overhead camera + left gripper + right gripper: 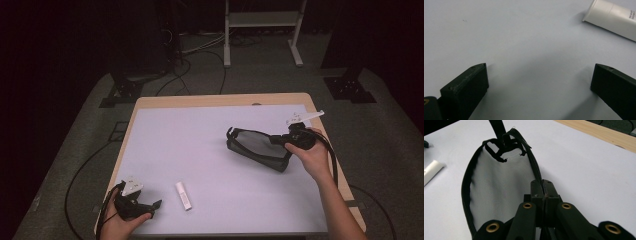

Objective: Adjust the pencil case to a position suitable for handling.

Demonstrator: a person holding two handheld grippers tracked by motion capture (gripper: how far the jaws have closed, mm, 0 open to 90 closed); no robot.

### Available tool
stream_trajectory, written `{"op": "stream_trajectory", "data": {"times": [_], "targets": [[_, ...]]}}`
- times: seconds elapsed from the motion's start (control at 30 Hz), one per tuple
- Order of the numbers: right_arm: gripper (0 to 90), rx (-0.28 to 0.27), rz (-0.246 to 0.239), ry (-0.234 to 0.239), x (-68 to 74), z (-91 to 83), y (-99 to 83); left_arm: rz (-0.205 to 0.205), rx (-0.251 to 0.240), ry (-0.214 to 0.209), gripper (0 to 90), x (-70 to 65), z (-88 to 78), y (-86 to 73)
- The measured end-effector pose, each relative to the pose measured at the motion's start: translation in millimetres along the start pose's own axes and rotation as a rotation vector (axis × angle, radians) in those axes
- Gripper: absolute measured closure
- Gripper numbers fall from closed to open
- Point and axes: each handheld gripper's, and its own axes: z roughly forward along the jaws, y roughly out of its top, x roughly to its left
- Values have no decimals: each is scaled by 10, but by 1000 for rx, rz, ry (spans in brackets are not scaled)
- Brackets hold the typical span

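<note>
A black zip pouch (257, 149) with a grey mesh side (499, 185) lies on the right half of the white mat. My right gripper (281, 140) is shut on the pouch's zip edge at its near end, its jaws pressed together in the right gripper view (543, 188). A small white tube (183, 195) lies near the front of the mat; its end shows at the top right of the left gripper view (614, 18). My left gripper (152, 206) rests at the front left corner, open, with bare mat between its jaws (539, 75).
The white mat (200, 140) covers a wooden table (220, 100) whose rim shows at the back. Behind it stand a white metal frame (262, 30) and black stands on the floor, with several cables.
</note>
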Motion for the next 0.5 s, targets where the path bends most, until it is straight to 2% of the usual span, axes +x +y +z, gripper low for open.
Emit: {"op": "stream_trajectory", "data": {"times": [0.17,0.5], "targets": [[879,-10,2,37,85,-11,-56,-6,-2,-1,4,-4,2,-1],[880,-8,-38,116,255,66,-127,-6,-1,-1,5,-3,2,-1]]}}
